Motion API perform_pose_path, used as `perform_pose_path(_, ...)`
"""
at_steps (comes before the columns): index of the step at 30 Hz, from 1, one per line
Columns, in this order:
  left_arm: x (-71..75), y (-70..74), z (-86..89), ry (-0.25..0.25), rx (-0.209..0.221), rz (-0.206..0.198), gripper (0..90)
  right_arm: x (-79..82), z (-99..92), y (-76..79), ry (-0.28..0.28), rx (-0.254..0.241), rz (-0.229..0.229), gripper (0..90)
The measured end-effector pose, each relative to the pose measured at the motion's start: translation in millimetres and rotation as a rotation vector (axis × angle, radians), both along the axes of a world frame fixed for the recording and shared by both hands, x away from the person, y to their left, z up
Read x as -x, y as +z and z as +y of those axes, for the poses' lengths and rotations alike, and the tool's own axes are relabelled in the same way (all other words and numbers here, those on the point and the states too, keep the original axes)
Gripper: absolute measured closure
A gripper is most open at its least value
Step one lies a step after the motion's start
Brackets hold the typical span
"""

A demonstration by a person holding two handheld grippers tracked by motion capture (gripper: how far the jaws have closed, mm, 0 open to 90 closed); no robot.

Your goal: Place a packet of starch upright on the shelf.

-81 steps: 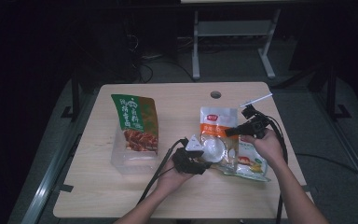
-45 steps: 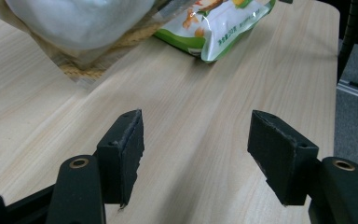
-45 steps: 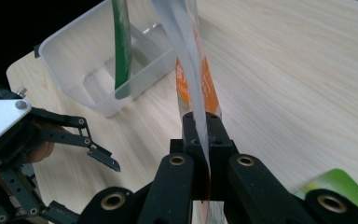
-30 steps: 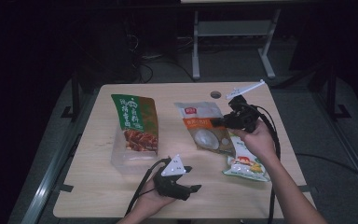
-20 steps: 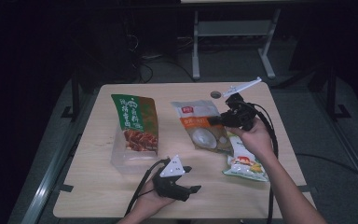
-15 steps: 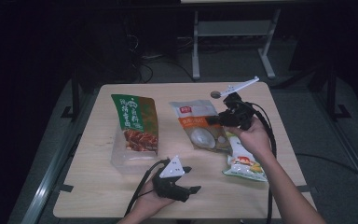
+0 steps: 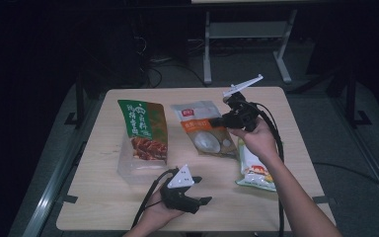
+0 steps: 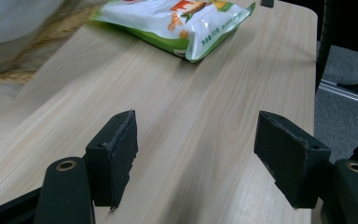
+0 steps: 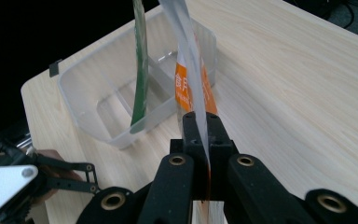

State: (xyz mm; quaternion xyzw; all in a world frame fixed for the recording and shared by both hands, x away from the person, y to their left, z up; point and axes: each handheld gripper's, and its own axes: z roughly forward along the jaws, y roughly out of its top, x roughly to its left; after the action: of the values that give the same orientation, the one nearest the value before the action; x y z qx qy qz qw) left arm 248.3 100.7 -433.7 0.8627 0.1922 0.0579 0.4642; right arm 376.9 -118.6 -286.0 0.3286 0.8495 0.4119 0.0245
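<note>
Standing beside the bench (image 7: 98, 207), I take the clear plastic bin (image 7: 128, 170) near its left front as my landmark; the bench is pale wood, set against a dark room; the bin is shallow, and the right gripper view shows a divider across its inside (image 9: 107, 109).

Leaning in the bin with its top toward the far edge is the green snack bag (image 7: 143, 129), its lower part resting inside the walls; in the right gripper view it stands edge-on (image 9: 141, 70) in the bin.

Just to the right of the bin, beside the green bag, the orange-and-silver pouch (image 7: 205, 131) is held tilted above the bench; further right of the bin, well apart from it, a white-and-green packet (image 7: 254, 168) lies flat on the wood, partly under the person's right forearm.

The right tool (image 7: 216, 121) is clamped together on the right edge of the orange-and-silver pouch; the right gripper view shows its black jaws pinching the thin foil (image 9: 198, 140) edge-on.

The left tool (image 7: 202, 201) rests low, just right of the bin's front corner; its jaws stand wide apart with bare wood between them (image 8: 196, 154).
</note>
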Motion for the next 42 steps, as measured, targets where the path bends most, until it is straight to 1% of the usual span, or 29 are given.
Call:
perform_pose_path(4,0.5,0.2,0.3,-0.001,0.004,0.000,29.6,-4.9,4.7,3.2,0.008,-0.008,-0.009,89.9)
perform_pose_path(7,0.6,0.5,1.1,-0.001,0.003,-0.002,29.5,-8.1,7.2,5.2,0.010,-0.005,-0.012,89.9)
perform_pose_path(9,0.7,0.6,1.7,0.002,0.004,0.001,29.5,-12.7,11.8,8.3,0.006,-0.012,-0.007,89.9)
perform_pose_path(11,1.1,0.4,1.8,0.004,0.006,0.008,29.4,-17.1,14.8,9.3,0.015,-0.018,-0.015,89.9)
perform_pose_path(14,1.4,0.3,1.5,0.002,0.006,0.007,29.3,-23.9,22.3,12.4,0.016,-0.011,-0.008,90.0)
perform_pose_path(15,1.5,0.1,1.3,0.001,0.007,0.008,29.2,-26.9,24.9,12.8,0.022,-0.011,-0.015,89.9)
perform_pose_path(16,0.9,0.3,1.7,-0.006,-0.001,0.002,29.2,-29.8,27.3,13.7,0.022,-0.012,-0.014,90.0)
perform_pose_path(19,0.0,0.0,1.7,-0.018,-0.009,-0.008,29.1,-38.7,34.0,16.3,0.025,-0.023,-0.011,90.0)
perform_pose_path(22,1.2,-1.1,0.4,-0.018,-0.008,-0.002,29.0,-46.3,41.6,19.3,0.025,-0.031,-0.004,89.9)
perform_pose_path(23,1.5,-1.4,0.0,-0.024,-0.009,0.003,29.0,-48.8,44.5,20.1,0.030,-0.031,-0.009,89.9)
perform_pose_path(25,2.1,-1.7,-1.1,-0.031,-0.014,-0.001,29.0,-52.4,51.2,21.8,0.032,-0.032,-0.012,90.0)
perform_pose_path(26,2.1,-1.7,-1.1,-0.031,-0.014,-0.001,29.0,-52.4,51.2,21.8,0.032,-0.032,-0.012,90.0)
perform_pose_path(28,3.2,-2.5,-2.7,-0.034,-0.011,0.004,28.9,-58.4,60.4,24.1,0.045,-0.029,-0.011,89.9)
perform_pose_path(31,1.9,-2.9,-2.3,-0.038,-0.014,-0.003,28.8,-62.9,69.1,26.7,0.053,-0.031,-0.011,90.0)
perform_pose_path(33,1.2,-3.2,-1.5,-0.030,-0.010,0.005,28.8,-65.3,74.6,29.1,0.062,-0.033,-0.009,89.9)
perform_pose_path(36,1.1,-3.5,-0.9,-0.030,-0.005,0.007,28.8,-67.8,84.9,32.5,0.069,-0.039,-0.019,89.9)
perform_pose_path(38,1.6,-3.4,-1.1,-0.033,-0.008,0.006,28.8,-69.9,92.5,35.6,0.075,-0.044,-0.017,89.9)
perform_pose_path(40,2.1,-3.5,-1.5,-0.038,-0.010,0.000,28.8,-72.6,100.8,38.3,0.089,-0.040,-0.031,89.9)
perform_pose_path(42,2.2,-4.0,-1.8,-0.041,-0.012,-0.003,28.8,-74.6,110.0,41.3,0.094,-0.039,-0.035,89.9)
